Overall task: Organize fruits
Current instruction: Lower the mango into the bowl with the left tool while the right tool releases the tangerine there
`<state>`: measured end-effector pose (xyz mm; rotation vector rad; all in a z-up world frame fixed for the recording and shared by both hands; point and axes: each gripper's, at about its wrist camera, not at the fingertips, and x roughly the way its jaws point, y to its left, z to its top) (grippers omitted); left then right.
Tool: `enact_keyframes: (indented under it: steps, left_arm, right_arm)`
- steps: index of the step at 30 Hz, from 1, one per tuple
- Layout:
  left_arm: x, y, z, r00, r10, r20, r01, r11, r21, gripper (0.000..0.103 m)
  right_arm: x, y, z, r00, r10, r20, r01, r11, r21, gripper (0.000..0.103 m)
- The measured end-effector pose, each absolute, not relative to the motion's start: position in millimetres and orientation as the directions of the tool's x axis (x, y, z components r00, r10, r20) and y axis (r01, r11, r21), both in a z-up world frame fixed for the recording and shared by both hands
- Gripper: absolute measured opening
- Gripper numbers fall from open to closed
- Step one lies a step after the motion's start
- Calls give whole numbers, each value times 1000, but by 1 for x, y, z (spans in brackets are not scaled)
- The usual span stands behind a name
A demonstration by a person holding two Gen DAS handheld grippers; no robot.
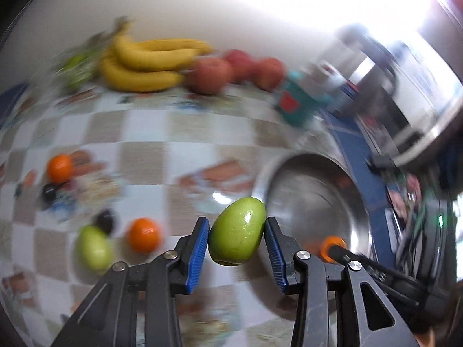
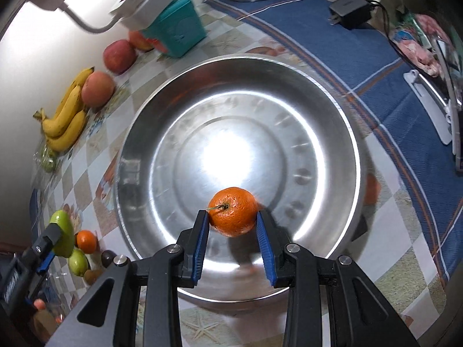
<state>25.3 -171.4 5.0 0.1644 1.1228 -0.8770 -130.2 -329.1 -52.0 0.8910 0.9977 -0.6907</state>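
Right tool (image 2: pixel 232 222) is gripping a mandarin (image 2: pixel 233 214) over the still-empty steel bowl (image 2: pixel 139 179), left tool (image 1: pixel 236 235) is clamping a green fruit (image 1: pixel 236 235) beside its rim, while remaining fruit is waiting on the surface (image 2: pixel 399 248)—task seemingly just starting.

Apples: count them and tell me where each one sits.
3, along the wall: one apple beside the bananas, a second apple in the middle, a third apple partly behind the teal box, which may hide more.
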Motion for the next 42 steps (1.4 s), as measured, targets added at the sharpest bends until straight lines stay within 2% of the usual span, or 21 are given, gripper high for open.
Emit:
enact_keyframes:
  steps: [3,9,11,20,26,27,31,34,37,39,41,42]
  left_arm:
    - [0,-195,-5,132,-515,-847,750,611,-254,42]
    - [-13,-217,-23,126,-489,-863,782,584,-216,42]
    - [-14,-220,-24,114,-496,-861,785,577,-228,38]
    - [-16,-216,-17,142,-495,-857,792,577,-201,38]
    - [-8,-209,-13,175,-438,-882,767,622,-157,40]
    - [-6,-207,-12,182,-425,-887,759,634,-148,41]
    - [5,-194,-7,213,-389,-896,720,682,-125,65]
    - [15,-183,-3,238,-346,-907,686,722,-95,69]
    - [30,-167,-4,259,-276,-925,630,775,-55,81]
    - [42,-152,-5,262,-245,-933,588,807,-46,86]
    - [56,-134,-6,267,-213,-940,538,842,-38,93]
    - [62,-127,-5,272,-200,-941,517,855,-32,98]
  right_arm:
    - [-136,-334,-52,396,-93,-914,831,461,313,35]
    - [-142,-338,-53,380,-104,-919,848,437,301,35]
    - [-144,-338,-53,376,-102,-921,850,433,300,35]
    - [-138,-335,-51,366,-101,-925,852,436,289,36]
    - [-135,-333,-51,356,-108,-928,852,446,275,36]
    - [-134,-333,-51,353,-109,-929,852,449,271,36]
    - [-132,-332,-53,350,-94,-932,847,457,271,44]
    - [-129,-331,-51,332,-106,-937,846,473,246,48]
    - [-128,-329,-44,318,-139,-938,848,484,216,51]
    - [-129,-328,-40,311,-166,-936,851,487,196,64]
    - [-130,-327,-38,303,-189,-934,854,488,179,73]
    - [-129,-327,-37,300,-193,-934,854,490,173,74]
